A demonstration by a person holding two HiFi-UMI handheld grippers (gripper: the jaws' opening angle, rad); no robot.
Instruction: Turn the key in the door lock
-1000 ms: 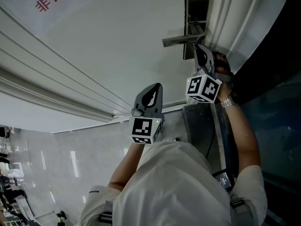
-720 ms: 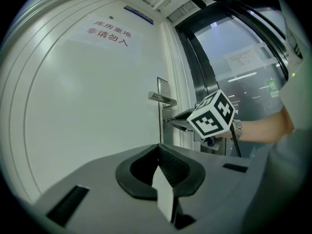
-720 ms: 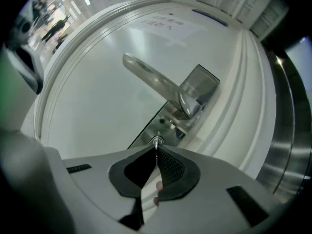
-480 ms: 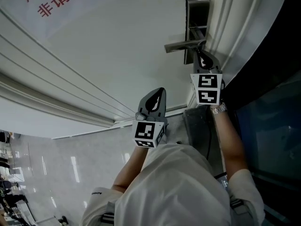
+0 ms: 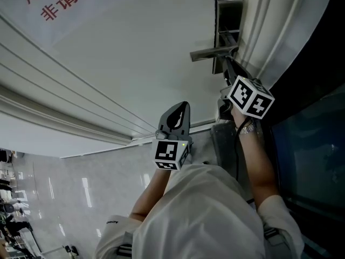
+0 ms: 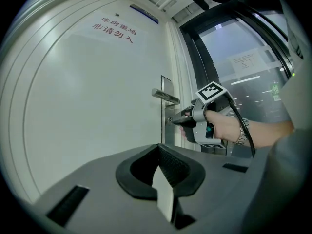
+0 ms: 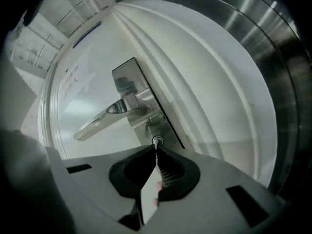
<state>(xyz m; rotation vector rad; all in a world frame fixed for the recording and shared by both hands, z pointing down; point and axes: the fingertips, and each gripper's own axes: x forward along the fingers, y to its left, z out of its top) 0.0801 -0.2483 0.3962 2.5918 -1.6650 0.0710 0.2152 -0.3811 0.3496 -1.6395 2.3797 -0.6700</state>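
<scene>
Holds the right gripper (image 5: 226, 65) up at the door lock (image 5: 228, 20), nose toward the steel plate. Pinches its jaws together on a thin sliver of metal right at the tips, seemingly the key (image 7: 156, 147), though too small there to be sure. Meets the round keyhole cylinder (image 7: 157, 140) just ahead of the tips, centred between them. Shows, in the right gripper view, the lever handle (image 7: 105, 116) up and to the left of the jaws, apart from them, reaching out from the plate across the white door (image 5: 135, 53). Carries the marker cube (image 5: 250, 96) behind the jaws, tipped onto one corner, with a wristwatch (image 5: 247, 128) farther back on the arm.

Hangs the left gripper (image 5: 179, 109) well apart from the lock, off to the side of the right one, facing the bare door panel. Has its jaws closed pad to pad, with nothing between them. Looks past those tips, ahead and to the right, at the handle, the right gripper and the hand (image 6: 222, 128) wrapped round its grip. Catches red lettering (image 6: 116, 29) high on the door, above and left of the jaws.
</scene>
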